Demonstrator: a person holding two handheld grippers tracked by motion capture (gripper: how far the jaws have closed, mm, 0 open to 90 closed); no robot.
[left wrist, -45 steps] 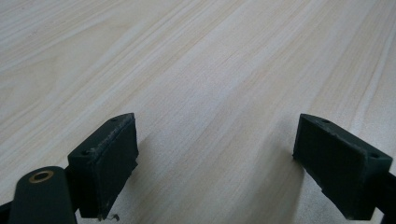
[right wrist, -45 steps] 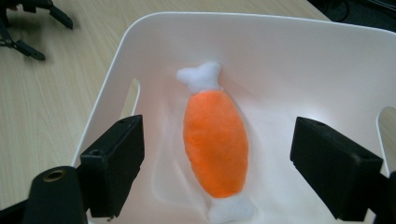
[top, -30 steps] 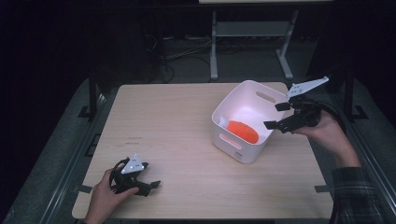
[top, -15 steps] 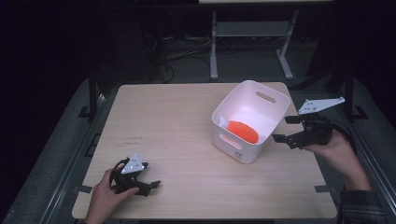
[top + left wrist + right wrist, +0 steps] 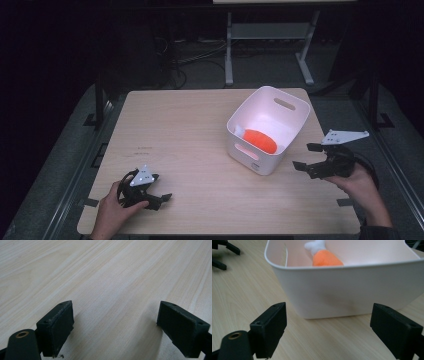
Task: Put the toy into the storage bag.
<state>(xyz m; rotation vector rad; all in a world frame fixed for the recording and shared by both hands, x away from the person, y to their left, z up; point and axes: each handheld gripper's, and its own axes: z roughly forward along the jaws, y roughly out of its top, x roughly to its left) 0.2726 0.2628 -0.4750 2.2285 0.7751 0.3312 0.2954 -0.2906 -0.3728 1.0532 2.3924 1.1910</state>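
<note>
A: Where is our orange plush toy [image 5: 260, 141] lying?
B: Inside the white tub [image 5: 295, 125] on the desk [image 5: 190, 130], straight ahead of our right gripper [image 5: 311, 157], jaws wide and empty; left gripper [image 5: 159, 201], jaws wide too, sits well apart.

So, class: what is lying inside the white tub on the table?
Inside the white tub lies one orange toy with a white end, against the near wall. That wall hides part of the tub's floor and the toy's underside.

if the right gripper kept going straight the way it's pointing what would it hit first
Most likely the outer wall of the white bin, which stands right ahead of the open right gripper; the orange toy lies inside, behind that wall.
</note>
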